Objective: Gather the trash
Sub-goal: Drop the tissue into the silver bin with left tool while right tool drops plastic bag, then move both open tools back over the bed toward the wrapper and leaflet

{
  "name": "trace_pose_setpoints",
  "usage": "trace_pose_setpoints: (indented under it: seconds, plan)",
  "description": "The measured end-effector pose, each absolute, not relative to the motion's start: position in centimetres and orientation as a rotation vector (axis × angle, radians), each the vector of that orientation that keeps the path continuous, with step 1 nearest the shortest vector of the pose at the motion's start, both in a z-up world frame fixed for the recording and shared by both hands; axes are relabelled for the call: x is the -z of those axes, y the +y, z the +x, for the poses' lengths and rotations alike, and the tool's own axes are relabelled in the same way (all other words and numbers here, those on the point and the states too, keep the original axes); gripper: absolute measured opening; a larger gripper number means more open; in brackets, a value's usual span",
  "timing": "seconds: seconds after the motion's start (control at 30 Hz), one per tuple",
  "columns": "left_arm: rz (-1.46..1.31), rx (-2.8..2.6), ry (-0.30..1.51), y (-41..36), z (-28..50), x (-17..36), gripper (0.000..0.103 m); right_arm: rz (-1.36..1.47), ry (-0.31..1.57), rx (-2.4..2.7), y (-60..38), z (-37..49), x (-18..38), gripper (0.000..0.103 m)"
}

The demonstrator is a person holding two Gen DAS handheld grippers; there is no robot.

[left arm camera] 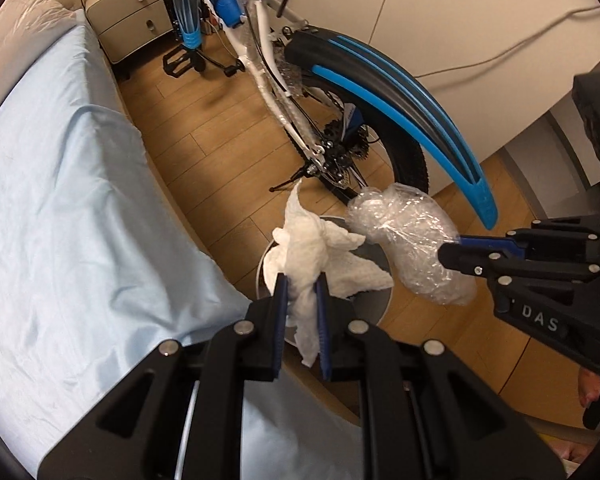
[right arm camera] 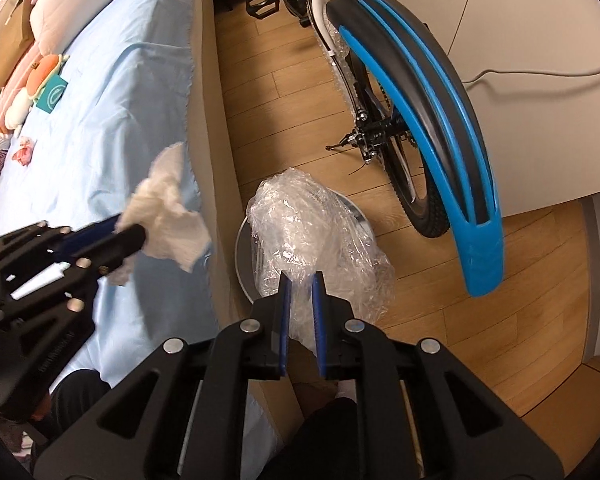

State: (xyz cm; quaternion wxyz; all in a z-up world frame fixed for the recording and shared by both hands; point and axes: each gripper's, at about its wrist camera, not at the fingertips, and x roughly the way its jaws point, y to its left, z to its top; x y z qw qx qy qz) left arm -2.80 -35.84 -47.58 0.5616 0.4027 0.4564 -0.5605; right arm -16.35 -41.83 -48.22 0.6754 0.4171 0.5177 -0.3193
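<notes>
My left gripper (left arm camera: 302, 285) is shut on a crumpled white paper tissue (left arm camera: 320, 252), which hangs over a round grey trash bin (left arm camera: 380, 312) on the wooden floor. My right gripper (right arm camera: 302, 285) is shut on a bundle of clear plastic wrap (right arm camera: 320, 224) held above the same bin (right arm camera: 239, 252). In the left wrist view the right gripper (left arm camera: 446, 254) comes in from the right with the plastic wrap (left arm camera: 412, 236) beside the tissue. In the right wrist view the left gripper (right arm camera: 138, 236) and its tissue (right arm camera: 168, 216) are at the left, over the bed's edge.
A bed with a light blue sheet (left arm camera: 60, 200) runs along the left, close to the bin. A bicycle with a blue and black mudguard (right arm camera: 440, 120) stands just beyond the bin. A pink crumpled scrap (right arm camera: 23, 152), a teal card (right arm camera: 52, 96) and soft toys lie on the bed.
</notes>
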Motion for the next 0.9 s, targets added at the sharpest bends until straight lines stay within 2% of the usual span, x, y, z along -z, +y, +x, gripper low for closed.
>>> trace_pose_setpoints:
  seconds: [0.17,0.27,0.3,0.6,0.7,0.73,0.77,0.9]
  plan:
    - [0.969,1.334,1.087,-36.0,-3.7,48.6,0.014,0.961,1.146,0.704,-41.6,-16.8,48.1,0.012]
    - [0.977,1.334,1.094,-36.2,-4.0,49.1,0.015,0.962,1.130,0.707,-41.4,-17.0,47.8,0.030]
    - [0.979,1.334,1.097,-36.3,-4.0,49.3,0.015,0.960,1.127,0.708,-41.4,-16.9,47.8,0.032]
    - [0.973,1.333,1.134,-36.7,-3.6,50.4,0.015,0.952,1.136,0.710,-41.3,-16.6,47.5,0.032]
    - [0.984,1.346,1.172,-37.0,-3.6,50.9,0.026,0.946,1.141,0.719,-41.3,-16.8,47.3,0.032]
    - [0.986,1.344,1.178,-37.1,-3.6,51.0,0.041,0.943,1.143,0.722,-41.3,-16.8,47.2,0.032]
    - [0.979,1.345,1.183,-37.1,-3.6,51.0,0.048,0.939,1.146,0.725,-41.3,-16.8,47.1,0.032]
    - [0.954,1.328,1.198,-36.8,-3.1,50.8,0.056,0.917,1.158,0.731,-41.4,-16.7,46.6,0.032]
